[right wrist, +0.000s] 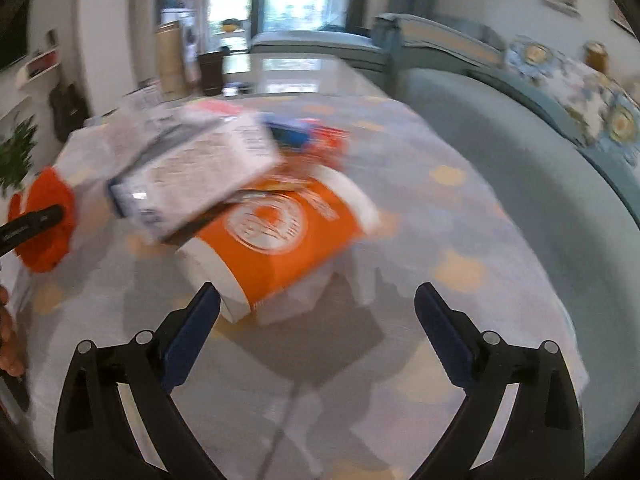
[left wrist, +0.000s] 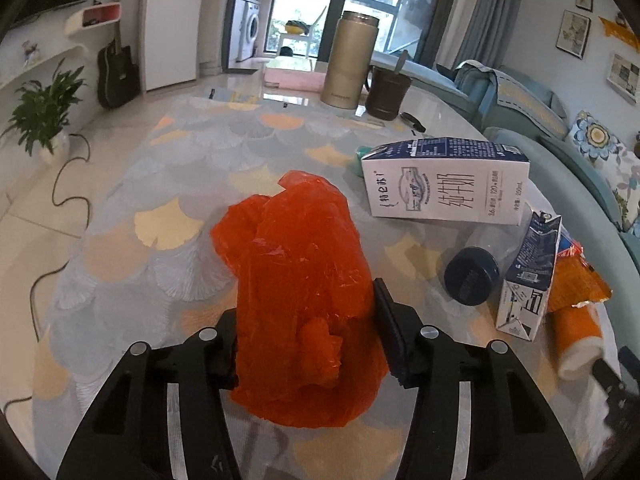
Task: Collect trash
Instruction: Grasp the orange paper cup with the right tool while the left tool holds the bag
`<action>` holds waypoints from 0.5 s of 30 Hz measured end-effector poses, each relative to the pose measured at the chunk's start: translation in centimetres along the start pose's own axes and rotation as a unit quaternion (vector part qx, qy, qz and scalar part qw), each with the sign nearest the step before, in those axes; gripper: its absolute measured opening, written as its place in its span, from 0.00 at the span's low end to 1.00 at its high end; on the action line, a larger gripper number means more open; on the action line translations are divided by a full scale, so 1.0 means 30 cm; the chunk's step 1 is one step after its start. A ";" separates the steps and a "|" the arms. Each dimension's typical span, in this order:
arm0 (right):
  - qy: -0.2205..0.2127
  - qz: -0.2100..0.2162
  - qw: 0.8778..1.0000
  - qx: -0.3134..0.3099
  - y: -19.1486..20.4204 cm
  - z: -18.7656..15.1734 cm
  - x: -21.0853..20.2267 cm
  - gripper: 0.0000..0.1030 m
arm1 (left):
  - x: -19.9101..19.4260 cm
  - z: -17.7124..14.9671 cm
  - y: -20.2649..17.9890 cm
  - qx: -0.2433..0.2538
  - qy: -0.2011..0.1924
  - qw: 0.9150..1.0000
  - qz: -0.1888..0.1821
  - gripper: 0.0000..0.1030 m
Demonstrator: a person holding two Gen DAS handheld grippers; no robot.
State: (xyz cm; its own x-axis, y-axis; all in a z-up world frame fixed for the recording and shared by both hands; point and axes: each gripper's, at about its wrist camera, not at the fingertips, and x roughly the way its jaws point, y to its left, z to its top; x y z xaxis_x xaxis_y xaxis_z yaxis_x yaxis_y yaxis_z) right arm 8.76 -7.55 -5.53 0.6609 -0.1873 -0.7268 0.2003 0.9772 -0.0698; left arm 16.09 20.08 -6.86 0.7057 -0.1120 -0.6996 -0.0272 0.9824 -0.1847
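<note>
Between our left hand-held gripper's [left wrist: 308,344] fingers sits the clenched orange bag [left wrist: 300,280]. Our right hand-held gripper [right wrist: 316,312] gapes, released, before the toppled orange cup [right wrist: 276,236] on the desk [right wrist: 460,216]; we should straddle it squarely, then squeeze gently.

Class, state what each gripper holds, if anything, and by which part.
Left gripper grips the orange plastic bag at its bunched near end. Right gripper is open, holding nothing.

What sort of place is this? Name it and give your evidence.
Most likely a home living room. A blue sofa with a floral cushion, a guitar leaning against the wall, and a washing machine near the balcony door suggest an apartment.
</note>
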 end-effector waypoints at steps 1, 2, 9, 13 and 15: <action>0.001 -0.010 1.000 0.008 -0.039 -0.003 0.002 0.90 | -0.004 -0.001 -0.002 0.001 -0.001 1.000 -0.002 0.49; 0.000 -0.018 1.000 0.019 -0.085 -0.008 -0.002 0.89 | -0.007 -0.003 -0.004 0.002 -0.002 1.000 -0.003 0.49; -0.024 0.087 0.995 0.046 -0.169 0.016 -0.068 0.88 | -0.013 -0.004 -0.012 0.005 -0.007 1.000 -0.008 0.48; 0.001 0.096 0.995 0.014 -0.092 0.067 0.005 0.88 | -0.011 -0.003 -0.010 0.006 -0.005 1.000 -0.014 0.48; 0.014 0.099 0.995 -0.001 -0.069 0.084 0.054 0.88 | -0.009 -0.002 -0.012 0.008 -0.003 1.000 -0.017 0.47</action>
State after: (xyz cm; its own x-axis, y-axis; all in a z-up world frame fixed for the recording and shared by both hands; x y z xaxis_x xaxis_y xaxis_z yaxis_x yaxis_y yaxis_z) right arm 11.24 -10.11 -4.85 0.6666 0.0115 -0.7453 0.0663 0.9950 0.0746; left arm 15.87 19.76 -6.63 0.7109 -0.1447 -0.6882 0.0086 0.9803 -0.1972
